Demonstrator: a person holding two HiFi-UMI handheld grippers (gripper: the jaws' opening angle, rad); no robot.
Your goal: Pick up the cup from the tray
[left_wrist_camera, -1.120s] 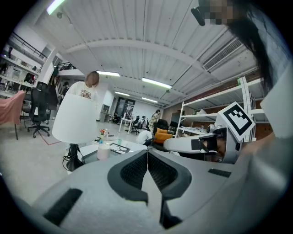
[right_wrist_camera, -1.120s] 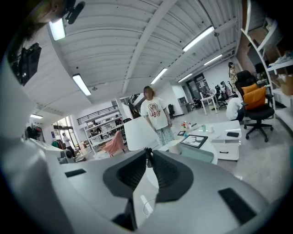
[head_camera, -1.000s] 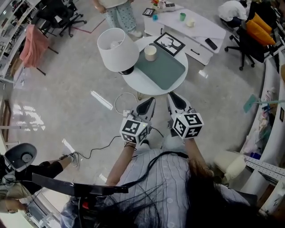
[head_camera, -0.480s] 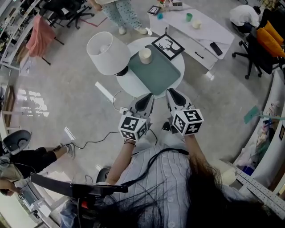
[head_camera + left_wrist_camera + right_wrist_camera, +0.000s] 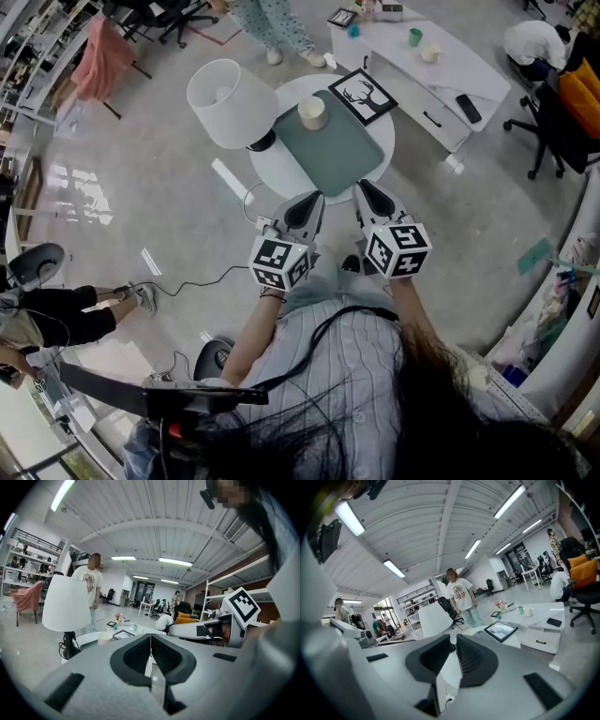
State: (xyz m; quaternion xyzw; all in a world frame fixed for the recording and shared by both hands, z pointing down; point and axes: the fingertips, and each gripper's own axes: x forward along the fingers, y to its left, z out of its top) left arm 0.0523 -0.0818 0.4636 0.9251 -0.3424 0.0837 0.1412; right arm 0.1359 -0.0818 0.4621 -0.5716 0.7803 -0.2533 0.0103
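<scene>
A cream cup (image 5: 311, 112) stands upright at the far corner of a green tray (image 5: 342, 150) on a round white table (image 5: 272, 173). In the left gripper view the cup (image 5: 105, 638) shows small beyond the jaws, left of centre. My left gripper (image 5: 312, 198) and right gripper (image 5: 363, 186) hover side by side at the table's near edge, short of the tray. Both are shut and hold nothing. The left gripper (image 5: 150, 641) has its jaws pressed together, and so does the right gripper (image 5: 453, 641).
A white lamp (image 5: 230, 103) stands on the table's left, a framed deer picture (image 5: 362, 96) at its far right. A low white table (image 5: 422, 56) with cups and a phone lies beyond. A person (image 5: 460, 597) stands behind the round table. A cable (image 5: 202, 281) trails on the floor.
The head view has swung slightly and the grippers' tips have edged up to the table's near rim. Both stay shut and empty. The cup has not moved.
</scene>
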